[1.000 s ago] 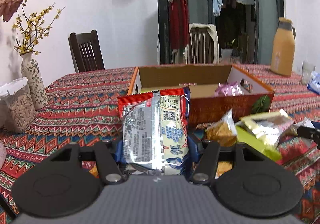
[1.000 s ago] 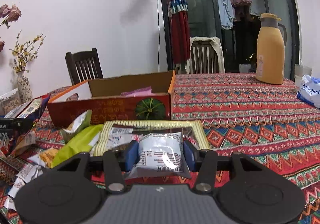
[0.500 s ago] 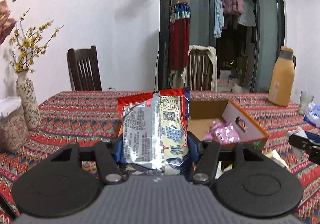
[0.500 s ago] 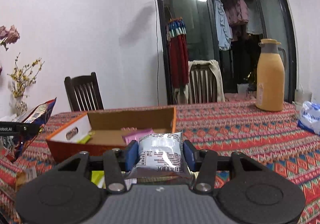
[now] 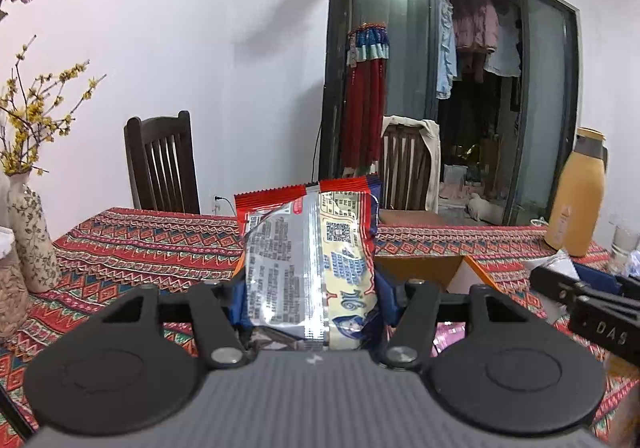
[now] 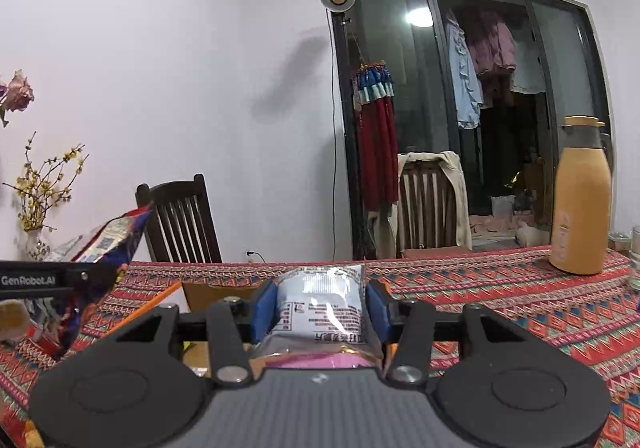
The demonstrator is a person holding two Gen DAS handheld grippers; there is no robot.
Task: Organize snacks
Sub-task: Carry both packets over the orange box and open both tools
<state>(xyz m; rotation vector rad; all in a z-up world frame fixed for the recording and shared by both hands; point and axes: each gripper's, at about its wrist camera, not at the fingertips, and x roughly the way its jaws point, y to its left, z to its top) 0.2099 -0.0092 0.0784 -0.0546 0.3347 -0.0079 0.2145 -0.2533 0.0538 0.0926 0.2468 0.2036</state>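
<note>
— Which way is your left packet standing?

— Upright. My left gripper (image 5: 308, 288) is clamped on the red-topped snack packet (image 5: 310, 268) low down, blue pads pressing its two long edges. Its long axis runs up and away from me, the crimped red seal at the top, and the printed back with the square code faces me. It hangs in the air above the near edge of the cardboard box (image 5: 424, 268), clear of the patterned tablecloth (image 5: 140, 244).

— And the other one?

— My right gripper (image 6: 318, 308) is closed on the small silver packet (image 6: 322, 304), pads on its left and right sides. That packet is shorter and nearly square; its sealed top edge points up and forward, label side towards me, the lower print reading upside down. It too is off the table, over the open box, whose orange rim and brown inner wall show just past my left finger; something pink lies under the packet, though I cannot tell what.

— How are your hands held?

— Both point roughly level, tipped slightly down towards the table, side by side. From the right view the left gripper's arm reaches in at the left edge with its packet tilted. From the left view the right gripper's black body shows at the right edge. The orange flask (image 6: 580, 208) stands well apart, far right.
</note>
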